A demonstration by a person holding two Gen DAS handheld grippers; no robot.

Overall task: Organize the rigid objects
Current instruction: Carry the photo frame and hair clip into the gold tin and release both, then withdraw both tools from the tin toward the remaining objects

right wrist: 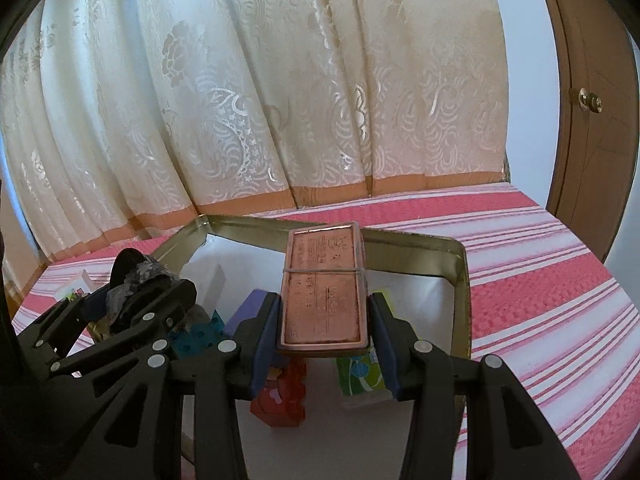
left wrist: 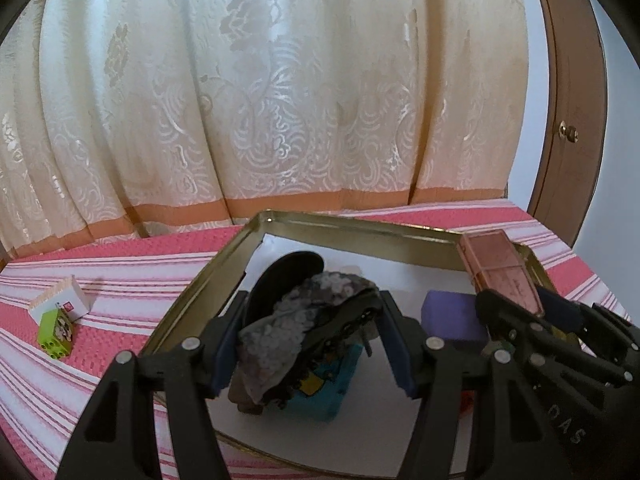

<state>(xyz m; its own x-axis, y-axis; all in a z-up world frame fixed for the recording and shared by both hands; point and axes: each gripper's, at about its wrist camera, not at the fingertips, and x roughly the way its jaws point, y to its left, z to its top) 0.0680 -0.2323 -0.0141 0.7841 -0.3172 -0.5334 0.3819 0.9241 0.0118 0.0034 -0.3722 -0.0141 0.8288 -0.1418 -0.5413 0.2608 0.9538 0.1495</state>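
My left gripper holds a dark sequined shoe over a gold metal tin lined in white. The shoe looks held between the pads, above a teal block. My right gripper is shut on a pink rectangular box bound by a rubber band, held over the same tin. The box also shows in the left wrist view. Below it lie a red block, a green patterned box and a purple block.
A white box and a lime green brick sit on the pink striped cloth left of the tin. A cream curtain hangs behind. A brown door with a knob stands at the right.
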